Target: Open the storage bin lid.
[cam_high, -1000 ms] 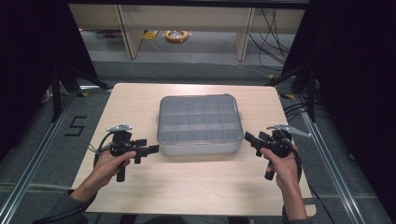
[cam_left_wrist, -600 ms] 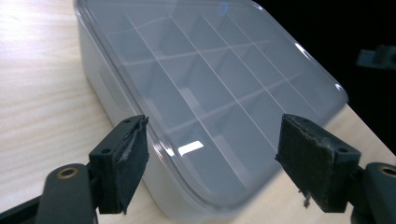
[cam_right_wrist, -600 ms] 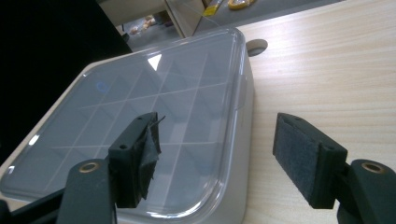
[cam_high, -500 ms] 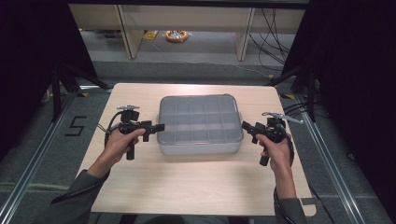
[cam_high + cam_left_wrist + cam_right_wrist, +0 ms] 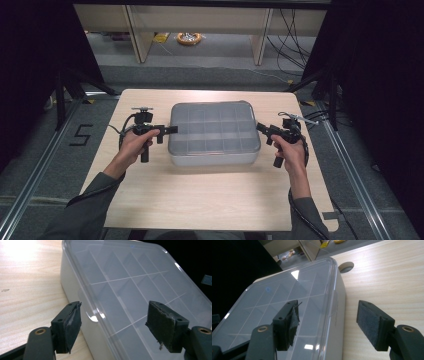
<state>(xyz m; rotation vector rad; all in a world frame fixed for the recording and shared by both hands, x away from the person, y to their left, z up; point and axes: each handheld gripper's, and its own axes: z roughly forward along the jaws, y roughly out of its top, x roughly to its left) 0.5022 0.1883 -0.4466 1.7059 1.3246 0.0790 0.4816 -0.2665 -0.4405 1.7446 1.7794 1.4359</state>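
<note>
A grey plastic box [image 5: 214, 132] with a clear lid and a grid of compartments sits in the middle of the wooden table [image 5: 210, 195]. My left gripper [image 5: 172, 129] is open at the box's left edge; its jaws straddle the lid's rim [image 5: 100, 312]. My right gripper [image 5: 260, 127] is open at the box's right edge, one jaw over the lid [image 5: 287, 302] and the other out over the table. Nothing is between either pair of jaws. The compartments look empty through the lid.
The table [image 5: 387, 277] has a round cable hole [image 5: 346, 265] near the box's far right corner. Beyond the table's far edge stand shelf legs [image 5: 137, 30] and a yellow object [image 5: 189, 38] on the floor. Dark curtains close both sides.
Both grippers have moved forward and inward from beside the box's near corners to its left and right edges. The box has stayed in place.
</note>
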